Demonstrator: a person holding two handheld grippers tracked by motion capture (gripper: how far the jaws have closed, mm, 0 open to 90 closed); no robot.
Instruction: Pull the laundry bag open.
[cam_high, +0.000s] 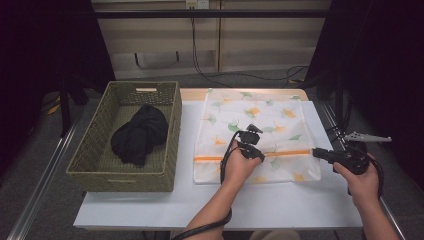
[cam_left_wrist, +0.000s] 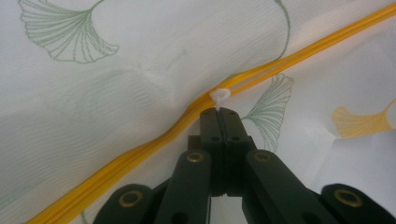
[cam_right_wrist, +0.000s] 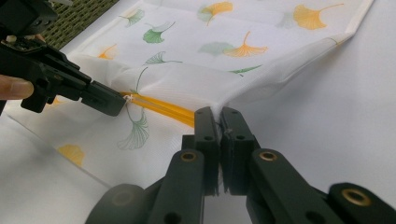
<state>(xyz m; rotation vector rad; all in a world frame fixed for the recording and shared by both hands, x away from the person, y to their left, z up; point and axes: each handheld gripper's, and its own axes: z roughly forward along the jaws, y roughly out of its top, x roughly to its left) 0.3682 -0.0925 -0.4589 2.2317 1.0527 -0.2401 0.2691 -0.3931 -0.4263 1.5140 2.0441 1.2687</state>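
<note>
From above, we see the laundry bag flat just beside the basket, with bare table on its other side. Left gripper view: we're pinching the white zipper pull. Right gripper view: we're clamping the bag's edge at the zipper's end.

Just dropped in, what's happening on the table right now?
A person is working the zipper of a white leaf-print laundry bag lying flat on the table. The left gripper is shut on the small white zipper pull on the orange zipper. The right gripper is shut on the bag's edge at the zipper's end, holding the cloth taut. Beside the bag, a woven basket holds a bundled black garment.
</note>
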